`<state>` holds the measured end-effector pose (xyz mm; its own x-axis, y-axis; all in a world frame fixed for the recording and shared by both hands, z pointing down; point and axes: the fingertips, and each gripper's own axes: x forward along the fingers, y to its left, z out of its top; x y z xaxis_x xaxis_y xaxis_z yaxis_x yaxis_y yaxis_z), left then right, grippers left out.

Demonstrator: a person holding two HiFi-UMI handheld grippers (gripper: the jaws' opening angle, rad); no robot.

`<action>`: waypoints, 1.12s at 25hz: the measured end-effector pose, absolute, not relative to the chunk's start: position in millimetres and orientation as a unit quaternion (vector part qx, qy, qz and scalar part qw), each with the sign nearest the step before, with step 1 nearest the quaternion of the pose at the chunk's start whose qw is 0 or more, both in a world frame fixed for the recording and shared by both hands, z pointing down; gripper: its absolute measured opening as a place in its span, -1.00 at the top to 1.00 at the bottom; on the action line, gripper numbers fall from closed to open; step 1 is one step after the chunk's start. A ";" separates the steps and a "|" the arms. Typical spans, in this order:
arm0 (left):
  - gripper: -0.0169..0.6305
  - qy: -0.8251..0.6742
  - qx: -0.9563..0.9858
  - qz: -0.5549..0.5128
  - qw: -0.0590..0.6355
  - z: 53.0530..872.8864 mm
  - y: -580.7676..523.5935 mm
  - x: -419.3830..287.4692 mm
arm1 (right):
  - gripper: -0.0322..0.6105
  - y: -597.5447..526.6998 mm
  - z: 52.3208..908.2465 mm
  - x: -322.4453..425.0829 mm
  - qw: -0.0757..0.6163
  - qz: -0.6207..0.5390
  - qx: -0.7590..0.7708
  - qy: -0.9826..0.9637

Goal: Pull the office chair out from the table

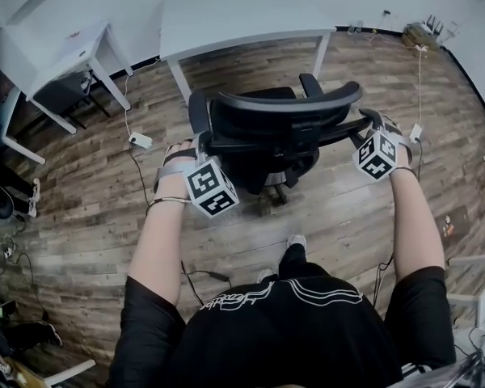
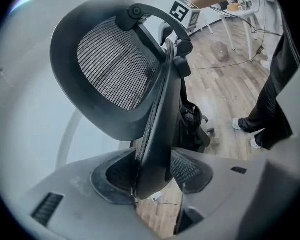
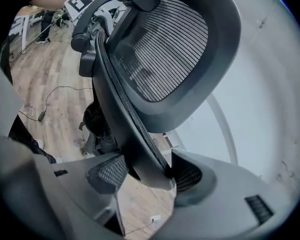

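The black mesh office chair (image 1: 283,124) stands on the wood floor, clear of the white table (image 1: 242,14) behind it. My left gripper (image 1: 200,144) holds the left edge of the backrest (image 2: 115,69). In the left gripper view that edge runs between the pads of this gripper (image 2: 152,176), which press on it. My right gripper (image 1: 373,121) is at the right edge of the backrest (image 3: 175,49). In the right gripper view the edge sits between the wide-set jaws of that gripper (image 3: 147,176), against both pads.
A second white table (image 1: 56,51) stands at the far left. A white power adapter (image 1: 141,141) and cables lie on the floor left of the chair. The person's shoes (image 1: 295,241) are just behind the chair base.
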<state>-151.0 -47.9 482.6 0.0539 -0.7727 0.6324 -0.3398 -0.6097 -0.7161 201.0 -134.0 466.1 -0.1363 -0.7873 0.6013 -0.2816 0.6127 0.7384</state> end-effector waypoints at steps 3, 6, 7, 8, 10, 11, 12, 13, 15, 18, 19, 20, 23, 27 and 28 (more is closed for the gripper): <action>0.36 0.388 -0.705 -0.562 0.189 485.8 -38.9 -147.0 | 0.05 -127.4 469.1 204.2 0.549 -0.231 0.384 -0.705; 0.35 0.397 -0.712 -0.546 0.191 485.6 -34.0 -144.0 | 0.05 -125.7 470.1 206.7 0.559 -0.237 0.401 -0.685; 0.33 0.403 -0.719 -0.534 0.188 484.9 -32.8 -143.1 | 0.05 -124.3 470.5 207.2 0.560 -0.238 0.404 -0.683; 0.30 0.410 -0.727 -0.520 0.183 483.6 -30.9 -142.9 | 0.04 -122.1 470.6 207.9 0.559 -0.237 0.407 -0.683; 0.16 0.437 -0.734 -0.488 0.179 474.5 -25.9 -147.0 | 0.03 -115.6 465.3 210.9 0.546 -0.230 0.420 -0.687; 0.13 0.455 -0.732 -0.473 0.183 466.7 -21.9 -151.5 | 0.02 -110.5 459.5 214.0 0.532 -0.223 0.434 -0.692; 0.12 0.474 -0.729 -0.457 0.187 458.5 -15.5 -156.7 | 0.02 -103.4 452.1 218.4 0.513 -0.216 0.451 -0.698; 0.12 0.492 -0.727 -0.440 0.189 451.0 -6.3 -161.5 | 0.02 -94.1 443.4 223.8 0.492 -0.210 0.471 -0.701; 0.12 0.521 -0.731 -0.403 0.178 438.5 17.6 -166.0 | 0.03 -69.6 423.9 233.3 0.450 -0.207 0.508 -0.705; 0.13 0.546 -0.756 -0.341 0.122 425.5 58.7 -149.5 | 0.03 -17.5 398.8 226.0 0.359 -0.170 0.528 -0.750; 0.13 0.549 -0.767 -0.318 0.096 421.0 72.8 -137.4 | 0.03 2.2 390.6 220.2 0.324 -0.147 0.526 -0.773; 0.13 0.549 -0.778 -0.297 0.074 414.5 86.7 -123.2 | 0.03 21.5 382.5 214.7 0.292 -0.125 0.520 -0.793; 0.15 0.541 -0.806 -0.236 0.044 387.6 129.7 -76.6 | 0.03 77.7 364.0 201.2 0.226 -0.088 0.490 -0.837; 0.39 0.521 -0.841 -0.146 0.000 358.9 190.6 -26.8 | 0.03 160.0 346.6 174.6 0.135 -0.028 0.418 -0.898; 0.51 0.517 -0.847 -0.122 -0.019 353.6 204.2 -17.6 | 0.03 180.7 341.6 166.7 0.106 -0.012 0.396 -0.912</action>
